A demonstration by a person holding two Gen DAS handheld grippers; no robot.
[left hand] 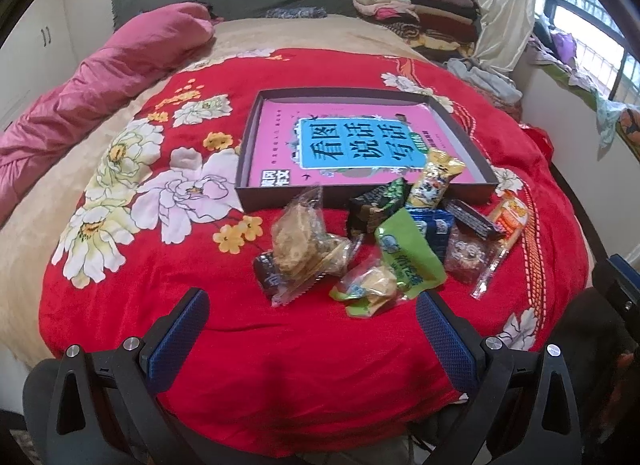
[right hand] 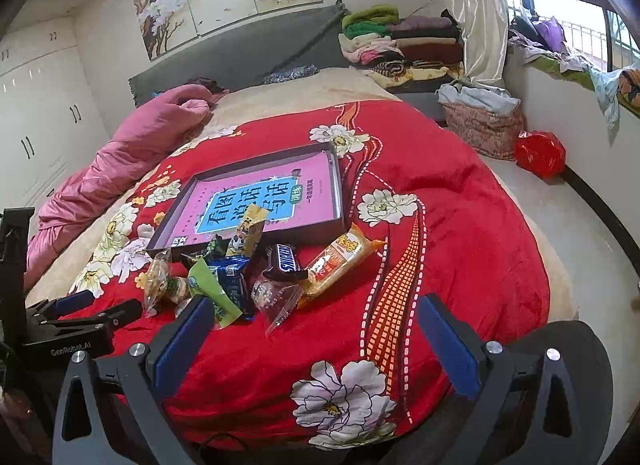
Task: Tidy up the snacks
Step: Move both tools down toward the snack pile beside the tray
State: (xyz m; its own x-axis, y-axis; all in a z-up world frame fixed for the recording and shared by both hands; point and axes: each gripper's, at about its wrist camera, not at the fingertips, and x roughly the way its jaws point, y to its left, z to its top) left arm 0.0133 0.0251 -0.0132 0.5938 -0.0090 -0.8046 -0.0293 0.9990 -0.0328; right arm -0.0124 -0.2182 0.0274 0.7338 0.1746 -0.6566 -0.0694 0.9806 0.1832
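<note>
Left hand-held gripper (left hand: 312,317) agape before snack pile (left hand: 384,241); right hand-held gripper (right hand: 316,325) likewise.

Left gripper (left hand: 312,329): I see jaws spread wide, blue pads (left hand: 180,337) facing each other, nothing between them. Hangs low at near edge, pointing forward, level. Right gripper (right hand: 316,337): jaws equally wide apart, blue pads (right hand: 184,345) bare, nothing clamped. Also low, aimed forward. From right wrist view I see left gripper off to left side, jaws parted, well apart from right one.
</note>
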